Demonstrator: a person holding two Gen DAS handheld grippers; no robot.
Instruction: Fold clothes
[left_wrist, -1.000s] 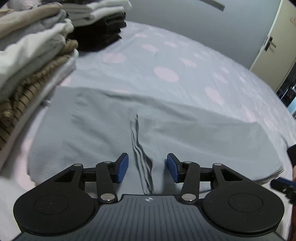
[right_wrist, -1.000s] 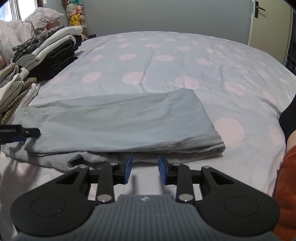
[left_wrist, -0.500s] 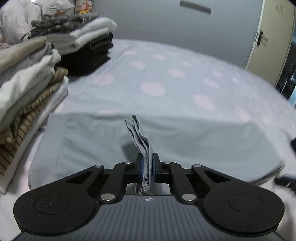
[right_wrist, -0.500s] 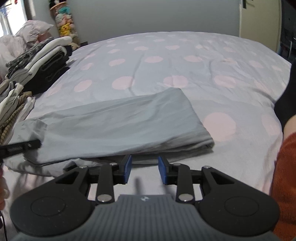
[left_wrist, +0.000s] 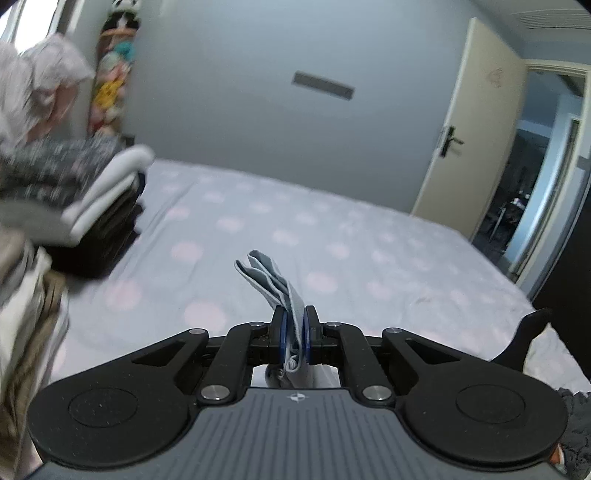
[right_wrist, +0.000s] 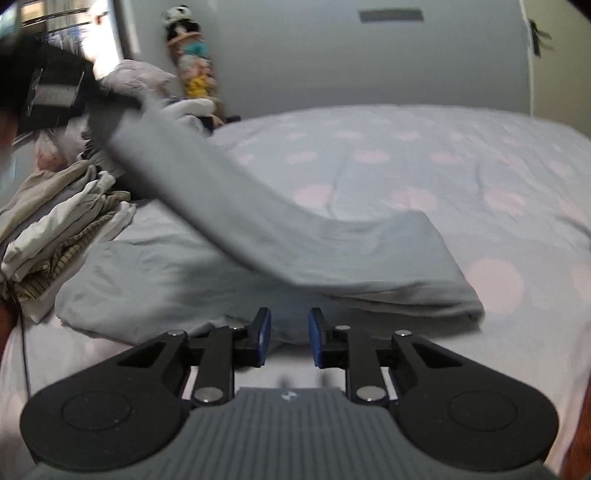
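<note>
A pale grey garment (right_wrist: 295, 243) lies on the bed, its left end pulled up off the sheet toward the upper left. My left gripper (left_wrist: 293, 338) is shut on a bunched edge of that grey garment (left_wrist: 275, 286), which sticks up between the blue pads. In the right wrist view the left gripper shows as a dark blurred shape (right_wrist: 51, 92) high at the left, holding the lifted end. My right gripper (right_wrist: 290, 338) is open, low over the sheet just in front of the garment's near edge, with nothing between its fingers.
Stacks of folded clothes (left_wrist: 66, 206) stand along the left of the bed (left_wrist: 332, 243), with more loose folded pieces (right_wrist: 62, 225) near the garment's left end. Plush toys (right_wrist: 192, 62) lean on the far wall. A door (left_wrist: 476, 147) stands open at the right.
My left gripper closed on the garment's edge and has risen, lifting that end off the bed. The right gripper stayed open near the front edge.
</note>
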